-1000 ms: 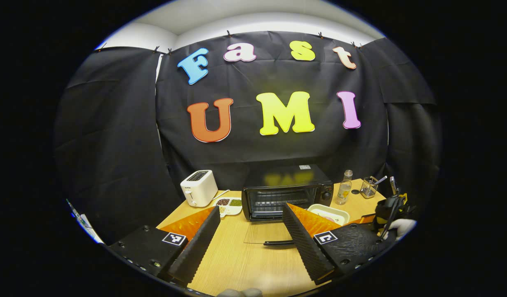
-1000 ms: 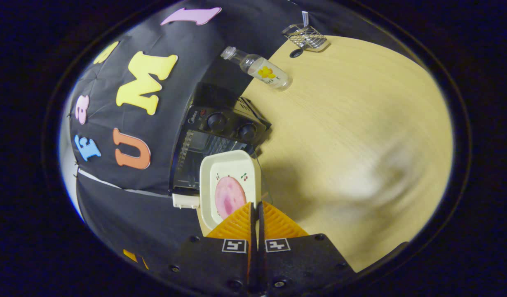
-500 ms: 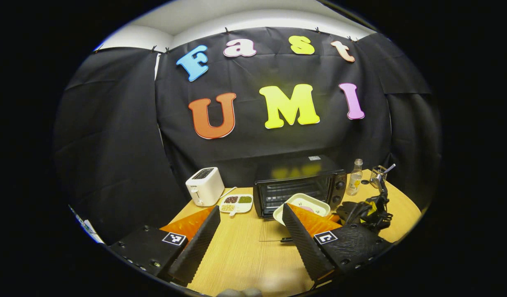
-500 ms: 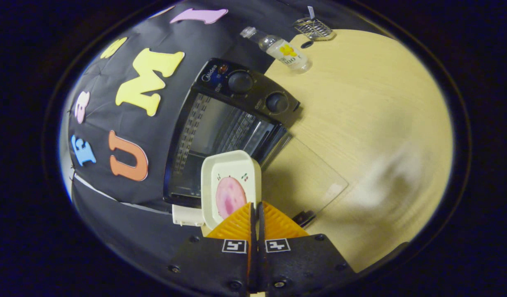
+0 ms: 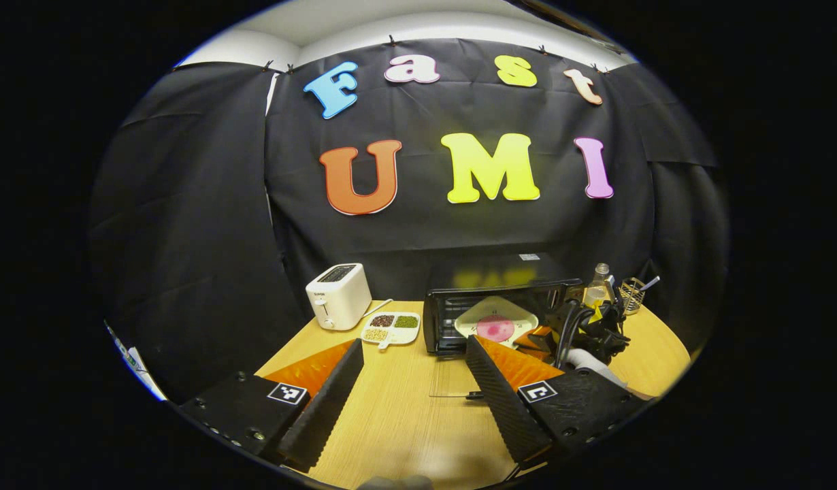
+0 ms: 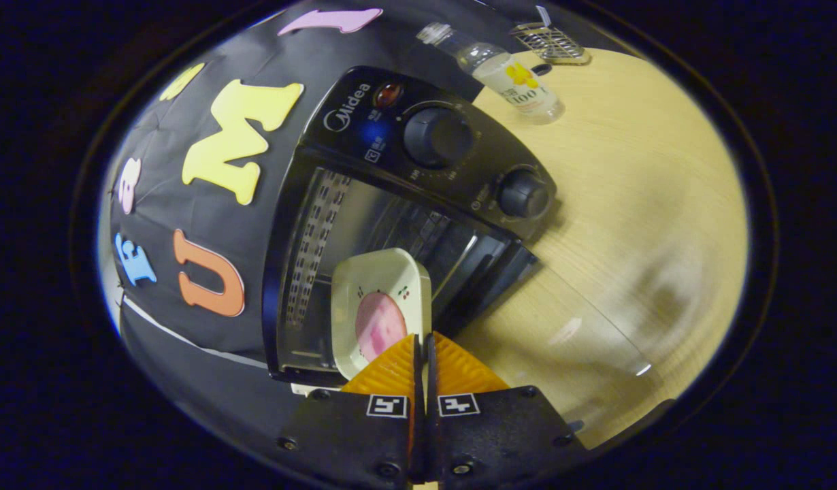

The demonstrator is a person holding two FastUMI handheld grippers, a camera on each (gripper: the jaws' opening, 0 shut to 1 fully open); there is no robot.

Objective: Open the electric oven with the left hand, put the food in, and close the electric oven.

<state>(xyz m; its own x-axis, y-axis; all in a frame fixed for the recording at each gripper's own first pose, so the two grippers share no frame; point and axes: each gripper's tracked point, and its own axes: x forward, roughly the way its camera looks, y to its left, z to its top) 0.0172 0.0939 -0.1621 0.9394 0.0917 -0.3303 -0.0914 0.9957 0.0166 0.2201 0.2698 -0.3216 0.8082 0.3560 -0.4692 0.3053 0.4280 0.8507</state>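
Observation:
The black electric oven (image 5: 500, 289) (image 6: 364, 204) stands at the back of the wooden table with its glass door (image 5: 456, 384) (image 6: 568, 340) folded down flat. A cream plate (image 6: 381, 299) (image 5: 497, 320) carrying a pink slice of food (image 6: 378, 325) is held tilted at the oven's mouth. My right gripper (image 6: 422, 344) is shut on the plate's rim; it appears in the left gripper view as well, as the right gripper (image 5: 544, 337) with a hand behind it. My left gripper (image 5: 412, 388) hangs open over the table in front of the oven, holding nothing.
A white toaster (image 5: 337, 303) and a divided snack dish (image 5: 391, 327) sit left of the oven. A clear bottle (image 5: 599, 286) (image 6: 507, 71) and a wire holder (image 5: 633, 292) (image 6: 551, 41) stand to its right. The oven's knobs (image 6: 439, 136) face the plate's right side.
My right gripper has carried the plate from the table's right side up to the oven's open mouth. My left gripper has drawn back slightly and stays open.

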